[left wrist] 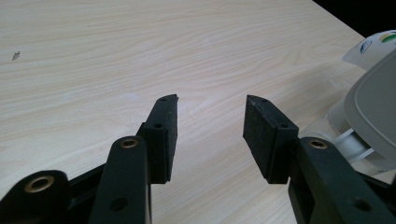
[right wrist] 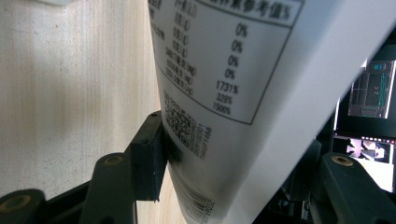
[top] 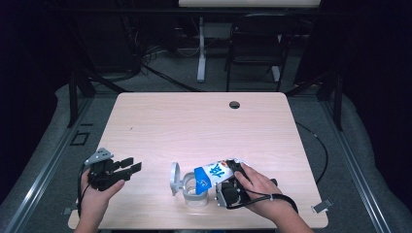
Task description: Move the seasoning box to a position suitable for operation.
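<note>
Right gripper clamped across the body of a white-and-blue pouch, pads pressing its printed sides as seen in the right gripper view, jaws wide because the pouch is bulky. Pouch tipped mouth-down over a clear container with a grey hinged lid standing open on its left side; looks like a pour in progress, though no contents visible leaving the mouth. Container near the front edge of the counter, roughly at its middle, pouch just above and to the right of the container. Left gripper well to the left of the container, empty, jaws parted over bare wood, aimed toward the container, whose lid shows at the right margin of the left gripper view. Pouch likely light, soft-walled and crushable: best held mid-body as now, firmly enough not to slip on the glossy film, gently enough not to squeeze contents out in a rush. Container probably light and easy to tip or slide; steadying at its wall below the rim with the free gripper likely wise, away from the hinge.
</note>
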Motion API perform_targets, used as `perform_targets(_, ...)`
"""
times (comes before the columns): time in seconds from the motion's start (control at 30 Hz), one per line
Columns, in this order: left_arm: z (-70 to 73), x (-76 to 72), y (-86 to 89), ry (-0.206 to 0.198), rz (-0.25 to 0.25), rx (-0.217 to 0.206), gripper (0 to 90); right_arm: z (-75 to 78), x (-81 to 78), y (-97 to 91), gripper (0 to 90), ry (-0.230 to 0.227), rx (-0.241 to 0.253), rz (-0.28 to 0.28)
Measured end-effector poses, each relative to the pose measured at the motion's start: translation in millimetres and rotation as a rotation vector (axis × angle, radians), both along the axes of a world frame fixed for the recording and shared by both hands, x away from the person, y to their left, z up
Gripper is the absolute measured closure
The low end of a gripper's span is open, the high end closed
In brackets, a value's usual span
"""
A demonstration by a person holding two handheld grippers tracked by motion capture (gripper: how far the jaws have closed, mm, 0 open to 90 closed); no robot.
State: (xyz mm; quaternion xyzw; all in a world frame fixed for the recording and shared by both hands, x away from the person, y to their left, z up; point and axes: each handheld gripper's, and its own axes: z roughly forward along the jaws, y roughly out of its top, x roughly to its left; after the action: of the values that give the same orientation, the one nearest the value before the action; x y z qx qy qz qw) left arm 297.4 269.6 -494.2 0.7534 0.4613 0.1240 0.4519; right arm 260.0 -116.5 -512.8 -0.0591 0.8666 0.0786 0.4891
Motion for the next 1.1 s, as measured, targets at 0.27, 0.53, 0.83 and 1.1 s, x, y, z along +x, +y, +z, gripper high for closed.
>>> perform_targets(0.27,-0.4,0.3,1.5,0.004,0.004,-0.002,55.1,1.7,0.6,0.5,43.7,0.003,-0.024,0.001)
perform_targets(0.53,-0.7,0.6,1.6,0.006,0.003,-0.001,55.1,3.3,1.4,1.2,43.6,0.0,-0.049,0.012)
perform_targets(0.83,-0.8,0.8,3.2,0.007,0.007,-0.007,55.1,2.8,2.3,1.6,43.6,-0.004,-0.044,0.015)
perform_targets(1.1,-1.7,0.9,5.1,0.003,0.007,-0.007,55.1,4.4,2.5,3.2,43.7,-0.017,-0.078,0.008)
